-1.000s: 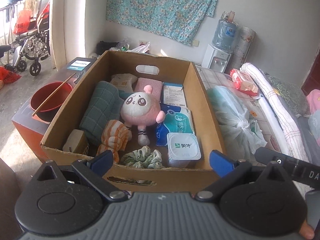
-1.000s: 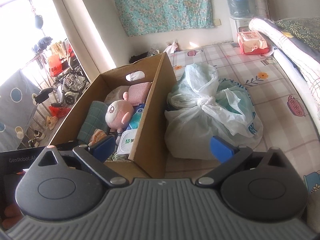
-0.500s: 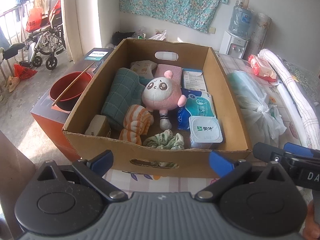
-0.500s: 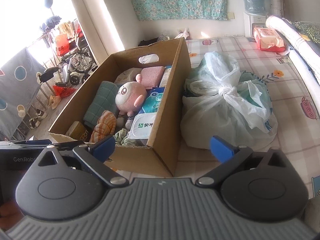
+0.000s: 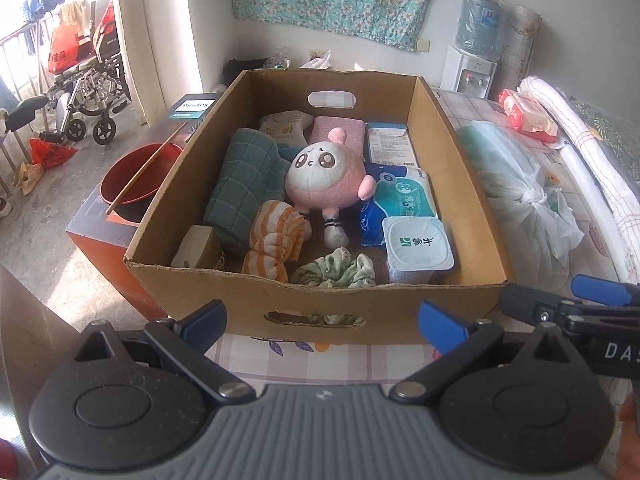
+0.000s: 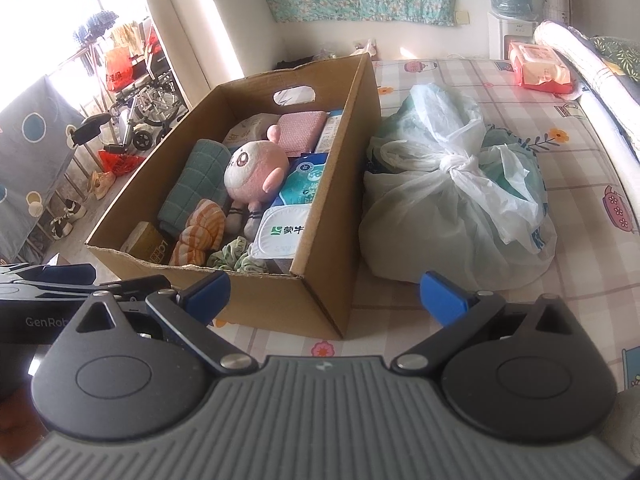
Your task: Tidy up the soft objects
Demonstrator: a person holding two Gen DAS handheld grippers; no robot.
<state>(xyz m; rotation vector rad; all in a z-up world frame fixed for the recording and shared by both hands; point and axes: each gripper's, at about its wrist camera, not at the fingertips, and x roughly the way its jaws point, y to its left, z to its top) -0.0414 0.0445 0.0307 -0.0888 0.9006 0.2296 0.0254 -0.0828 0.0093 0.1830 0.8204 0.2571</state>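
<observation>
Box: cardboard box (image 5: 320, 296) sits at the left edge of the checked bed cover (image 6: 580, 304), open top, so both grippers can reach in from the near wall.
Soft things: all lie inside the box. Pink plush (image 5: 324, 178) at centre; green towel (image 5: 244, 176) along the left wall; striped orange cloth (image 5: 274, 236) and green scrunchie (image 5: 336, 270) against the near wall.
Other contents: tissue pack (image 5: 404, 200) and white tub (image 5: 418, 248) along the right wall, likely packed flat to save room.
Outside: tied plastic bag (image 6: 452, 200) rests just beside the box's right wall.
Left gripper (image 5: 322, 318): jaws wide apart, holding nothing, hovering before the near wall.
Right gripper (image 6: 324, 294): likewise spread, empty, near the box's near right corner.
Stage: fits either sorting about to start or packing finished; cannot tell which.
</observation>
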